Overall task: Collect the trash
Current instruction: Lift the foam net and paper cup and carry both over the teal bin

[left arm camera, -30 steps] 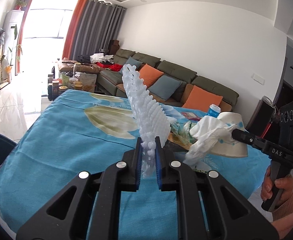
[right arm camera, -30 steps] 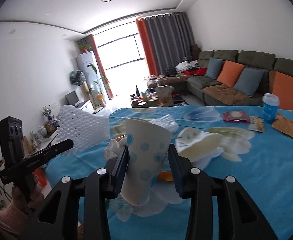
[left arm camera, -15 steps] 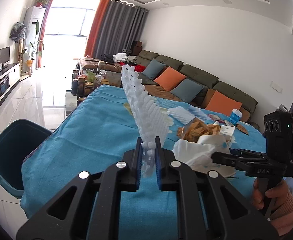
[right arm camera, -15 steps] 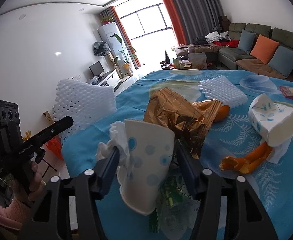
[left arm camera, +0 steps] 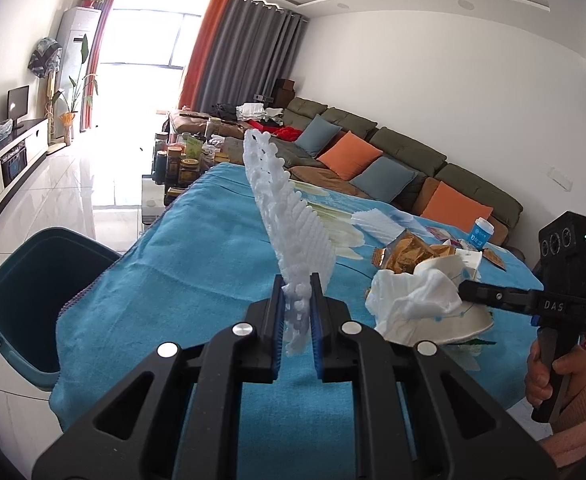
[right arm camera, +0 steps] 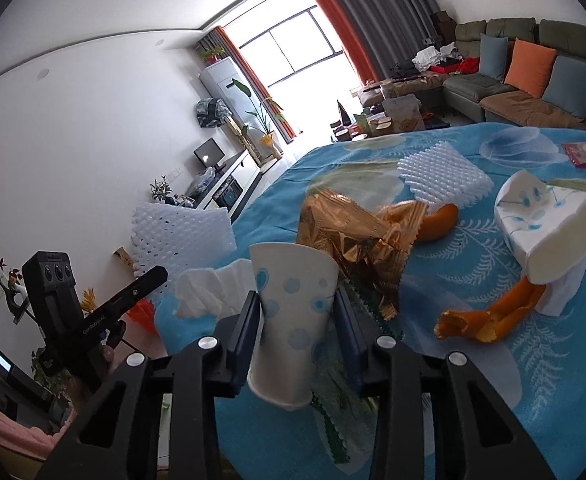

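White foam netting [left arm camera: 289, 216] pinched at lower edge in left gripper [left arm camera: 296, 316], upright, right of teal bin [left arm camera: 33, 300]. Light, springy. Right gripper [right arm camera: 297, 320] clamped round paper cup [right arm camera: 293, 312]; thin-walled, crushable.

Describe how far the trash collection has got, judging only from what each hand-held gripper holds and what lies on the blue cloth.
Done: nothing visibly binned; the teal plastic bin looks empty. In hand: the left hand-held gripper clamps a white foam mesh sleeve; the right hand-held gripper grips a white blue-dotted paper cup beside crumpled tissue. Left: gold foil wrapper, orange peel strip, second foam mesh pad.
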The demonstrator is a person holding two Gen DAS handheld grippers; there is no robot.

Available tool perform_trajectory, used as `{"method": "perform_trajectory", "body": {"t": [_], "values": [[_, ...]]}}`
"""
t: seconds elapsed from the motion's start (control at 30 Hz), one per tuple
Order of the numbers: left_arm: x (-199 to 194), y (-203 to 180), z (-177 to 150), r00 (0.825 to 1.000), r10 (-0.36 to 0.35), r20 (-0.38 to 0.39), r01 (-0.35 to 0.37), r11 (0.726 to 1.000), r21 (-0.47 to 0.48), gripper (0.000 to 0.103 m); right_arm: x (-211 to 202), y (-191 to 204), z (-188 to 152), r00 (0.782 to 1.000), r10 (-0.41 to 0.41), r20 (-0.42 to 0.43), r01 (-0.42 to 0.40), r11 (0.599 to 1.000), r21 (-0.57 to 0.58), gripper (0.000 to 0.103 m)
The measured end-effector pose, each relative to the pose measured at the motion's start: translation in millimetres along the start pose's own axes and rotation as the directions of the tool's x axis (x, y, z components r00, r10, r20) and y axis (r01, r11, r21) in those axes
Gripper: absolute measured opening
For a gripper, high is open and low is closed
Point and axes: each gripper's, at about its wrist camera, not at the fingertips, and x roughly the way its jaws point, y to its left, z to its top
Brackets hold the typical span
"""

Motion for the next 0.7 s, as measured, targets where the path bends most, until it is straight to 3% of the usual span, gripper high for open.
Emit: {"method": "perform_trajectory", "body": {"t": [0.27,0.37,0.7], "values": [[-17.2,12.7,5.0,0.999,0.037,0.029,-0.036,0.999,-0.015,0.012,-25.4,33.7,35.5,0.993,0.009,0.118,0.002,0.996,-0.092,0.036],[-27.0,21.8,6.9,0.997,0.057,0.045,-0.056,0.998,-0.029,0.012,-25.8,48.6,49.4,0.988,0.048,0.147,-0.03,0.992,-0.121,0.036],[-55.2,67.2,8.9,0.979,0.196,0.055,-0.192,0.979,-0.064,0.012,63.5,116.6,61.3,0.98,0.201,-0.002,-0.199,0.968,-0.154,0.036]]}}
